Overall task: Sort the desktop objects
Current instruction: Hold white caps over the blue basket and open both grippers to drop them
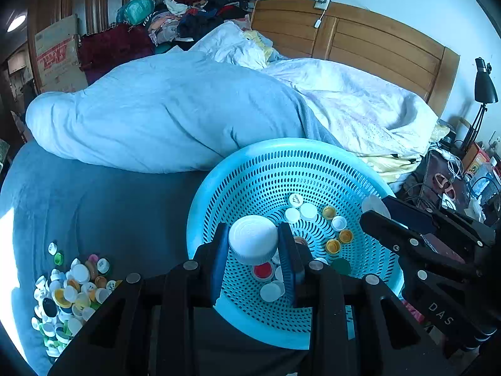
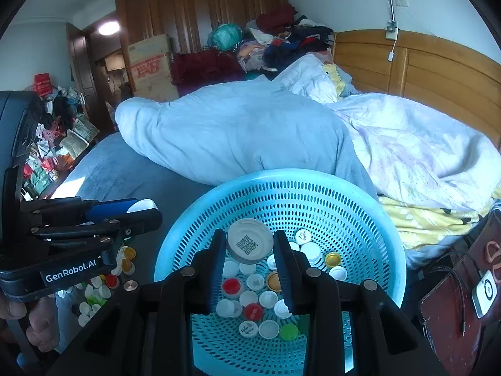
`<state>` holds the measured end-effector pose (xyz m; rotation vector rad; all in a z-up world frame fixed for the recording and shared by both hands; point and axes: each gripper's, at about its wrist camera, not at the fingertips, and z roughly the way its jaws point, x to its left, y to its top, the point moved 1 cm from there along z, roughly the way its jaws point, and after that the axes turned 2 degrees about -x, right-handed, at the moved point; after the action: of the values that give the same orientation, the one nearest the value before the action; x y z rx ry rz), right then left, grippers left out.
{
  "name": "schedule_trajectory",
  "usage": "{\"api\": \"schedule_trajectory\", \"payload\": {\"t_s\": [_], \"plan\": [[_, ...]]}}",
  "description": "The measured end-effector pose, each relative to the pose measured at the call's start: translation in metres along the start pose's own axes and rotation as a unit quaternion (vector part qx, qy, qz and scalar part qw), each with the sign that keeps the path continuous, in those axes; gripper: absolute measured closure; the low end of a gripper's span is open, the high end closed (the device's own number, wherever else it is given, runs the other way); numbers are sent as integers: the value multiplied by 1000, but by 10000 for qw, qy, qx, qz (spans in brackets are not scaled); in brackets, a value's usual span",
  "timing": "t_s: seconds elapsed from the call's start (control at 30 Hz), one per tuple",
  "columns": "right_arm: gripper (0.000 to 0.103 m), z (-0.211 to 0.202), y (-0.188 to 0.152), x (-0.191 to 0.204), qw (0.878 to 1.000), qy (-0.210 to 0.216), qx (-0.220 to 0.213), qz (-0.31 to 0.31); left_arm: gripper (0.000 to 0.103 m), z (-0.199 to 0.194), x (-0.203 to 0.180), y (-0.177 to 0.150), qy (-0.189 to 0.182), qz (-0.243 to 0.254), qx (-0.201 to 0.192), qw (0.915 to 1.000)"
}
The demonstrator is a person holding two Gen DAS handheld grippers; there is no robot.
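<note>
A light-blue perforated basket (image 1: 281, 156) (image 2: 281, 178) sits on the bed with several bottle caps (image 1: 332, 246) (image 2: 250, 297) in its bottom, white, yellow, red and green. My left gripper (image 1: 253, 232) (image 2: 144, 208) is shut on a large white ribbed lid (image 1: 253, 242) (image 2: 142, 205); the right wrist view puts it just left of the basket's rim. My right gripper (image 2: 249, 238) (image 1: 375, 208) is shut on a white cap with a QR code (image 2: 249, 244) (image 1: 374, 205), held over the basket's inside.
A loose pile of mixed caps (image 1: 69, 291) (image 2: 103, 282) lies on the blue sheet left of the basket. A bunched duvet (image 1: 175, 112) lies behind it, before a wooden headboard (image 1: 375, 40). Cluttered bedside items (image 1: 454, 188) stand right. A person's hand (image 2: 40, 322) holds the left gripper.
</note>
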<state>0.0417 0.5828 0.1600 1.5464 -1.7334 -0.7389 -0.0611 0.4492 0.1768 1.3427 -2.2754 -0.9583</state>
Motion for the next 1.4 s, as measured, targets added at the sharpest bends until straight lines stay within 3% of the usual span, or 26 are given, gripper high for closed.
{"api": "schedule_trajectory", "payload": {"t_s": [1.4], "plan": [[69, 5, -12, -13, 9998, 29, 35, 202, 77, 20, -20, 3, 29, 218, 175, 9996]]}}
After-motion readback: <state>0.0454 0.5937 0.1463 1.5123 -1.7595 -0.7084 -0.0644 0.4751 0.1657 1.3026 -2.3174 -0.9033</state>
